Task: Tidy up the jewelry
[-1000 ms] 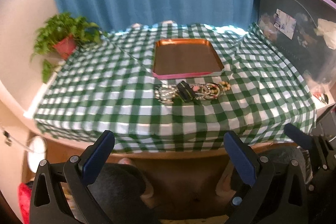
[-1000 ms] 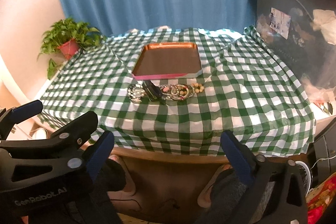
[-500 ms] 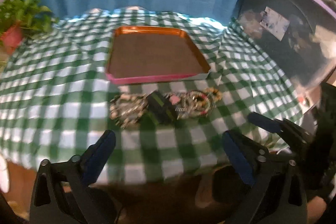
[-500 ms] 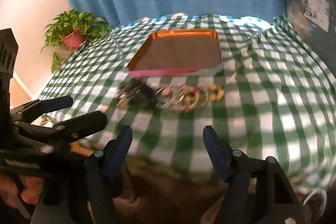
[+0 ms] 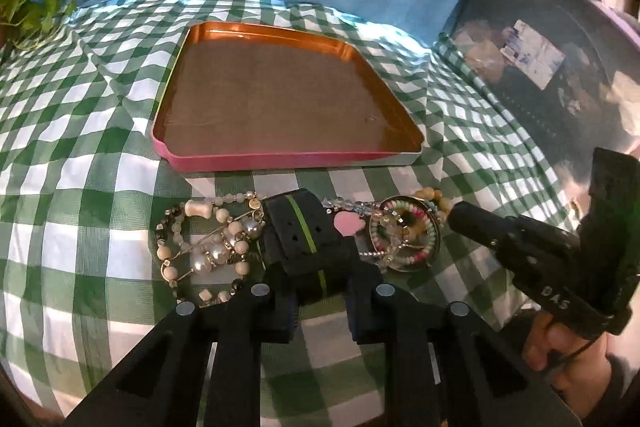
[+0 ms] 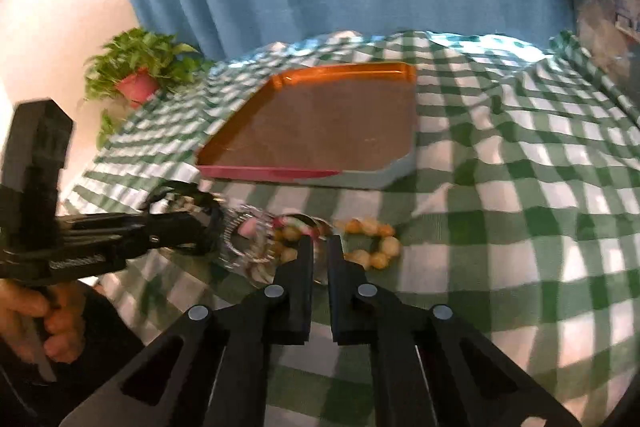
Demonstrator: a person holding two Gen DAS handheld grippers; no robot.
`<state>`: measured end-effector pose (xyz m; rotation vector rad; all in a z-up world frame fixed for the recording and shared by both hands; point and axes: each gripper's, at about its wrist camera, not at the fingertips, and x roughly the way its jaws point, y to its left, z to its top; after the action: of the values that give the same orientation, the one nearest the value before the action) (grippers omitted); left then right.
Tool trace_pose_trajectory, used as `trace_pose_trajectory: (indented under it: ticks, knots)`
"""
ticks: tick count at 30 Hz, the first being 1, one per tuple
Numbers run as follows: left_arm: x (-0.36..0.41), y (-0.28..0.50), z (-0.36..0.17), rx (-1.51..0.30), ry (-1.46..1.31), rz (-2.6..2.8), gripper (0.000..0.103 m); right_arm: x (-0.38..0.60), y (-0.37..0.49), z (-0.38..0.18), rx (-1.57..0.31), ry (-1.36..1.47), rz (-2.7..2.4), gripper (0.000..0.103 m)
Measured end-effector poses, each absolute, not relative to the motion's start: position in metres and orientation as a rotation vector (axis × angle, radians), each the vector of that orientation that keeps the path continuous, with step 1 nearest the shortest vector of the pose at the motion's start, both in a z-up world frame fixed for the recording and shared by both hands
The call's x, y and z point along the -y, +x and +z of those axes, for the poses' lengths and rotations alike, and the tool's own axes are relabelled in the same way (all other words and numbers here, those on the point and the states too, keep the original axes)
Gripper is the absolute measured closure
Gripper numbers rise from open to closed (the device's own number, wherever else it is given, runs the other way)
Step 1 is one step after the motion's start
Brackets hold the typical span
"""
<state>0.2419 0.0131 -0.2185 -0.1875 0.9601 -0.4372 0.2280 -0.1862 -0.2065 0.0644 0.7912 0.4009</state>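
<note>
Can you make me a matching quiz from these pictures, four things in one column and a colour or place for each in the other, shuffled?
Things:
1. tray
2. black strap
3. amber bead bracelet
4. potted plant

Descriptions:
A. at the right end of the jewelry row, on the checked cloth
B. empty, with a pink front edge, behind the jewelry
C. has a green stripe, sits between the left tool's fingers
D. in a red pot at the table's far left corner

Pairs: 1-B, 2-C, 3-A, 4-D
</note>
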Motion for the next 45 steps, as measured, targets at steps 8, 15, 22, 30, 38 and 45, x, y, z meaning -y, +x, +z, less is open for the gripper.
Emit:
trace_pose_trajectory:
  ticks: [8,15,22,30,38,45]
  knots:
    - [-0.049,0.234,-0.224,-0.957,-0.301,-0.452,0.084,0.183,0.234,-0.218,-0.833,0.026,0.360,0.096]
    - [-0.050,0.229,-0.224,-0.946,-0.282,-0.456,0.084,0.179,0.236,-0.222,-0.861,0.035,0.389,0.094]
    - [-0.057,0.232,-0.227,-0.969,-0.348,-0.471,0.084,0.174,0.236,-0.224,-0.864,0.027,0.396,0.085]
    - [-0.042,0.223,-0.222,-0.917,-0.221,-0.454,0.084,0.197,0.242,-0.231,-0.890,0.231,0.399,0.097]
    - [-0.048,0.222,-0.207,-0.868,-0.288,-0.504,0.085,0.210,0.237,-0.210,-0.800,0.263,0.386,0.099]
    - [-0.041,0.217,-0.198,-0.841,-0.265,-0.539,0.089,0.222,0.211,-0.176,-0.627,0.152,0.305,0.100]
